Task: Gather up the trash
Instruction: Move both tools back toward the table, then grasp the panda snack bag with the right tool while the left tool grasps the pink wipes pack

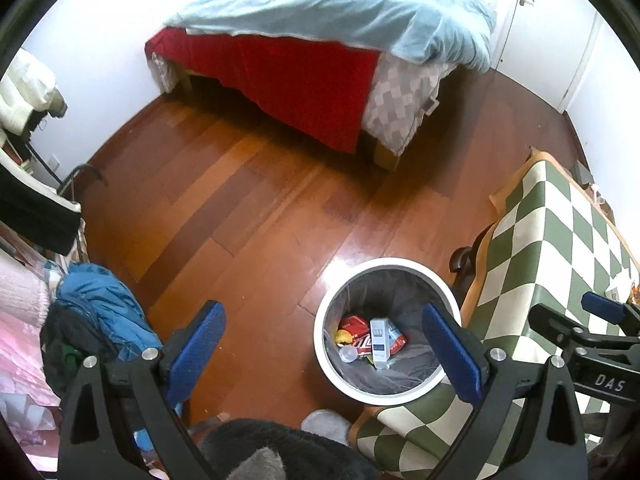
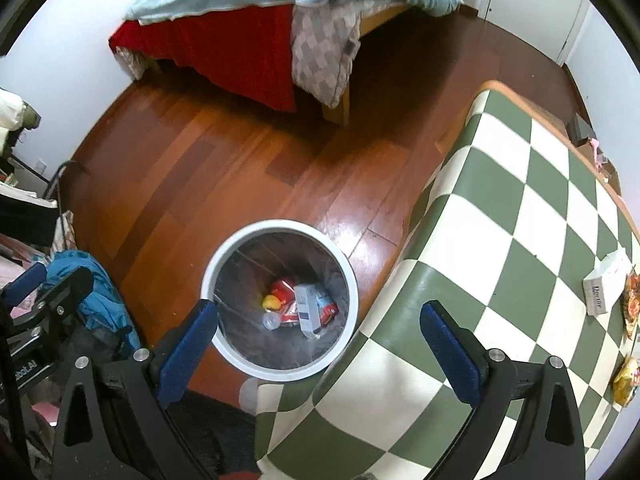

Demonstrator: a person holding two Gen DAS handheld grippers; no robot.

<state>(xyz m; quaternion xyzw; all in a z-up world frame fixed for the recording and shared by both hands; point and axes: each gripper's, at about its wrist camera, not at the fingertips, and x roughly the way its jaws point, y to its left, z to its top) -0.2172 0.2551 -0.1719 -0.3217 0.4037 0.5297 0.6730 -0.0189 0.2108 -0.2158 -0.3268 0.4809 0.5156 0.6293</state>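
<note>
**Both grippers held wide and empty over the bin**

Left gripper (image 1: pixel 324 346): held wide apart, blue pads (image 1: pixel 196 344) spread, nothing between them. Hung above the wooden floor (image 1: pixel 240 200), with the white trash bin (image 1: pixel 320 344) just under the right-hand pad. Right gripper (image 2: pixel 318 342): likewise spread wide, clasping nothing, poised over the corner of the checked tablecloth (image 2: pixel 500 240) and the near rim of the bin (image 2: pixel 280 226).

Stood on the floor close beside the table's corner, upright, lined with a grey bag. Inside, at the bottom: a blue-and-white carton (image 2: pixel 308 308) leaning on end, a red wrapper (image 2: pixel 286 292) beneath it, something yellow (image 2: pixel 270 301) at its left, possibly fruit or a crumpled packet, too small to settle. Also a small clear cup (image 2: pixel 271 322) nearest the front.

Still on the table, well apart from the bin, along the far right edge: a white box with dark lettering (image 2: pixel 606 288), and beside it orange and yellow snack wrappers (image 2: pixel 626 380), partly cut off by the lens rim.

Beyond the floor, a bed (image 1: pixel 320 52) with a pale blue quilt over a red sheet. At the left, a heap of blue clothing (image 1: pixel 104 308). In the left wrist view, the other gripper's black frame (image 1: pixel 592 344) seen at the right edge, over the tablecloth.
</note>
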